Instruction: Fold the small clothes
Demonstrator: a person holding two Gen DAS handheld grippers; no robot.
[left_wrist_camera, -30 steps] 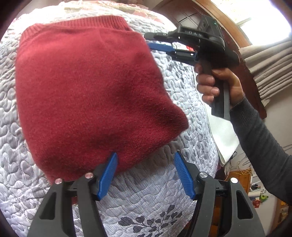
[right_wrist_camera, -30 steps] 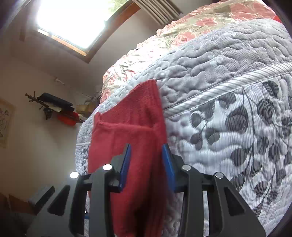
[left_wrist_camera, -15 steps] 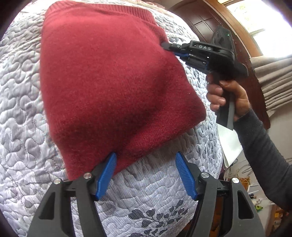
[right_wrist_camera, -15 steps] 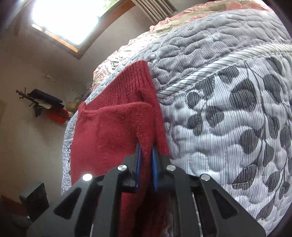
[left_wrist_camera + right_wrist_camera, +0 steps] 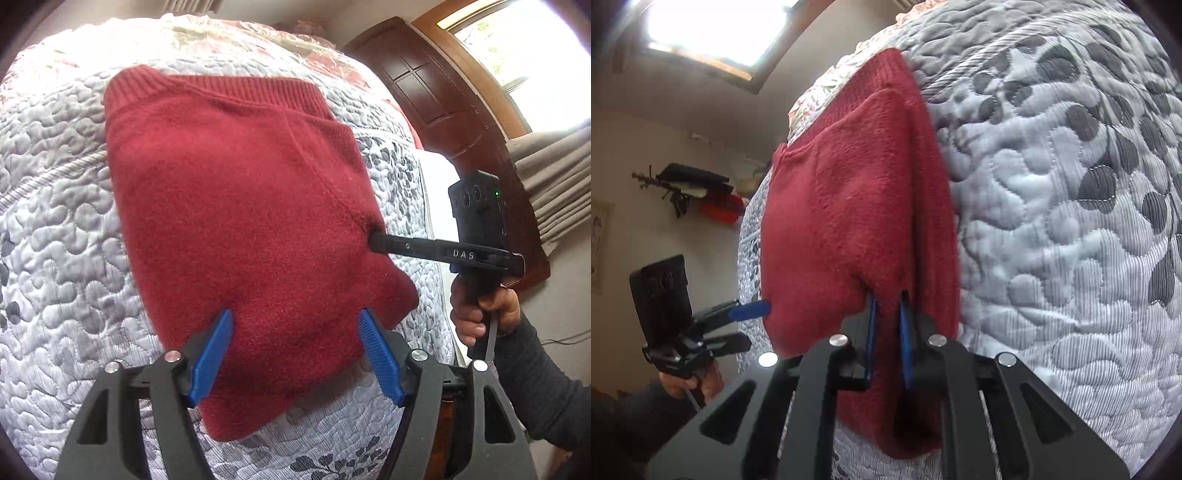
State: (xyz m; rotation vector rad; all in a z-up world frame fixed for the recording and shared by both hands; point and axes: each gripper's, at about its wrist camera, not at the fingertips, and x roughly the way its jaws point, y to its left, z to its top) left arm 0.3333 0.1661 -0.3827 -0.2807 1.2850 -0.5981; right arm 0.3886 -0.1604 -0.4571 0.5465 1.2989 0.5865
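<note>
Right gripper [image 5: 886, 321] clamps red sweater [image 5: 240, 221]; left gripper [image 5: 295, 350] spread.

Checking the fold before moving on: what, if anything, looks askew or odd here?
The red garment lies skewed on the quilt, and its ribbed hem sticks out past the folded layer. The right claw is pinching one edge. No damage shows.

One red knit garment [image 5: 240, 206], folded, on one grey quilted bedspread [image 5: 55, 221]. Two grippers at the garment: left gripper [image 5: 295, 354] at its near edge, right gripper [image 5: 886, 328] at its side. One window [image 5: 517, 48] beyond the garment.
</note>
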